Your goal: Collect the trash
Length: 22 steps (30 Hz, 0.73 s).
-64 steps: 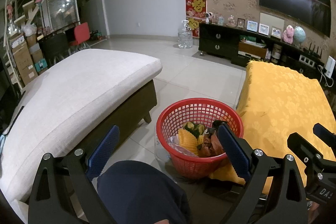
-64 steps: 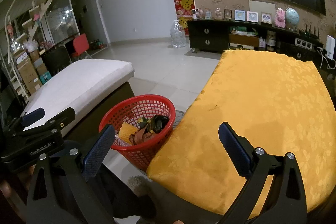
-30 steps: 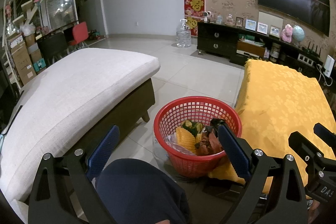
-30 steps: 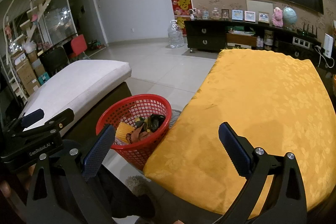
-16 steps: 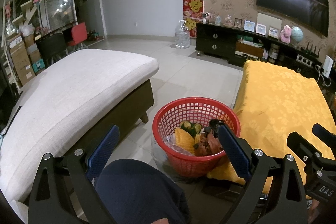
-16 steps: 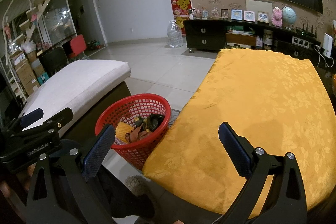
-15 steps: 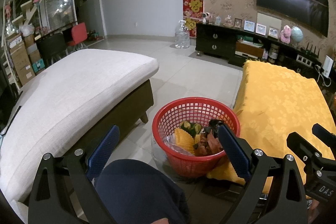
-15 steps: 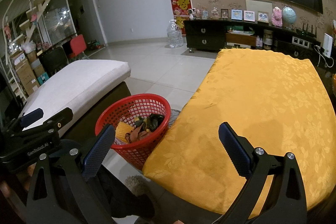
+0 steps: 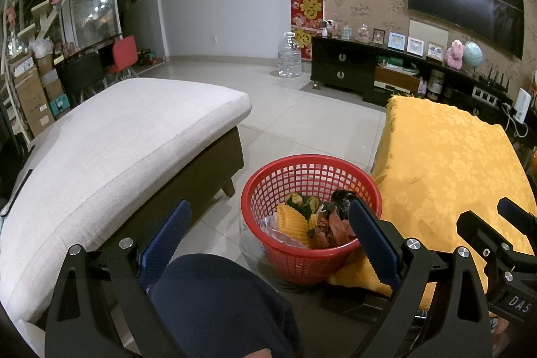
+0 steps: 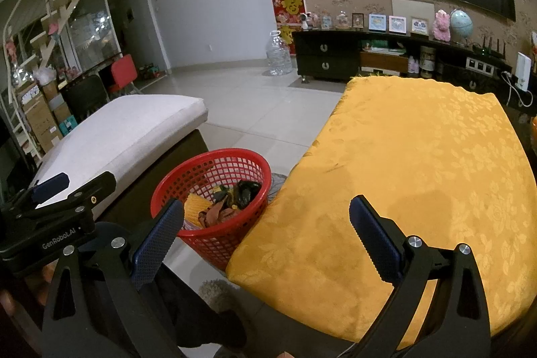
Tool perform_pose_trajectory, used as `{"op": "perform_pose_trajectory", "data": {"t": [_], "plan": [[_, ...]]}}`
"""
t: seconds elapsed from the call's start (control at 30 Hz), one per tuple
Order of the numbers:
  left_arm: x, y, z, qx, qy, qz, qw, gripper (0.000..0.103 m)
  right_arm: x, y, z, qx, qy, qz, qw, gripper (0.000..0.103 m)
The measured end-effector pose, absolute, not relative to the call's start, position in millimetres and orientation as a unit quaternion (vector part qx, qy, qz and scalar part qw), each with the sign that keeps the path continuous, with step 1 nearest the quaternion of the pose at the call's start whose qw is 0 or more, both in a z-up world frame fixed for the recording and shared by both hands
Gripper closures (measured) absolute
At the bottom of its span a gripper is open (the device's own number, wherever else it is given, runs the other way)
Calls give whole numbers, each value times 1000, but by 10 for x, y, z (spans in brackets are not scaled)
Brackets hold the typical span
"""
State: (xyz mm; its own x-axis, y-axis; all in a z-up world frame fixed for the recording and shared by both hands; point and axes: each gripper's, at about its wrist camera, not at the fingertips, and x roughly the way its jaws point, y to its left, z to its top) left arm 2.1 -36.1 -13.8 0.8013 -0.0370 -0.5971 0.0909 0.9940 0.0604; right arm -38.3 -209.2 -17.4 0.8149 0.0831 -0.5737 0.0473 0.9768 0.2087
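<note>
Both the left gripper and right gripper hang spread and empty, the trash sits in the red basket at lower centre, and the yellow-covered table shows nothing loose, so collecting looks finished or needs a fresh search.

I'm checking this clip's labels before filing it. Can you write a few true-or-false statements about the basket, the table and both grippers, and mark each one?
1. The red basket stands on the floor between the sofa and the yellow-covered table. True.
2. The basket is empty. False: it holds trash, including yellow and brown wrappers.
3. The left gripper is shut on a wrapper. False: it is open and holds nothing.
4. The right gripper is open. True.
5. Loose trash lies on the yellow tablecloth. False: none shows on it.
</note>
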Motion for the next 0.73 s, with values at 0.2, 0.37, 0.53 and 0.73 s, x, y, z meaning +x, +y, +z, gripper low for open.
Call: {"op": "perform_pose_trajectory", "data": {"t": [0.2, 0.37, 0.53, 0.73], "plan": [[13, -364, -139, 41, 313, -36, 948, 11, -404, -2128, -181, 107, 304, 8, 946, 7], [-5, -377, -165, 40, 306, -44, 950, 11, -451, -2301, -227, 113, 306, -6, 945, 7], [54, -409, -237, 39, 314, -58, 947, 11, -555, -2944, -348, 134, 311, -71, 938, 7], [226, -355, -369, 34, 338, -51, 939, 11, -718, -4488, -748, 143, 359, -253, 887, 7]]}}
